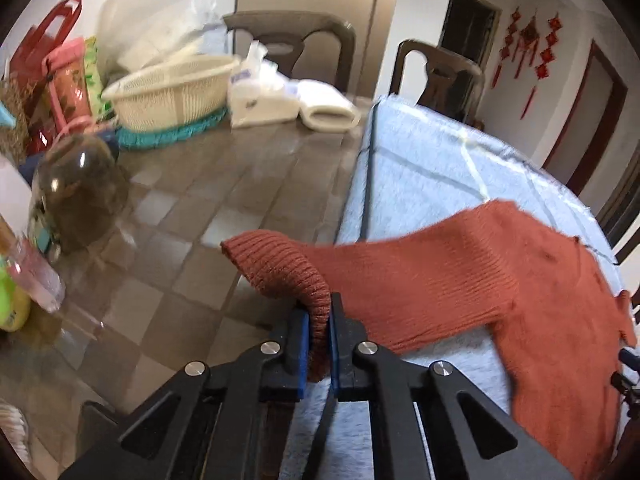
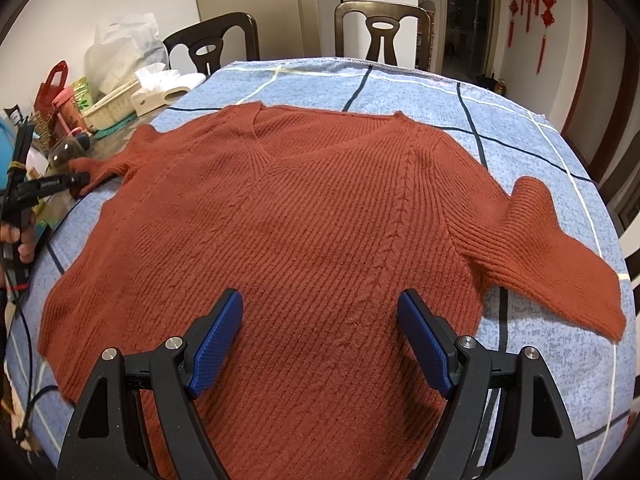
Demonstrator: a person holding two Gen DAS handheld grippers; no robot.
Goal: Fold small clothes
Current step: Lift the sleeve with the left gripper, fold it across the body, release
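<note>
Knit sweater point(image 2: 304, 216) looks soft and floppy; left gripper point(image 1: 319, 320) pinches its left cuff point(image 1: 280, 268), right gripper point(image 2: 320, 336) spread above the hem.

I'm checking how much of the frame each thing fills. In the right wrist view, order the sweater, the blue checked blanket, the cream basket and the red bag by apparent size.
1. Blue checked blanket, though the sweater covers much of it
2. Sweater
3. Cream basket and red bag: look alike, both far and partly hidden, so unranked.
</note>
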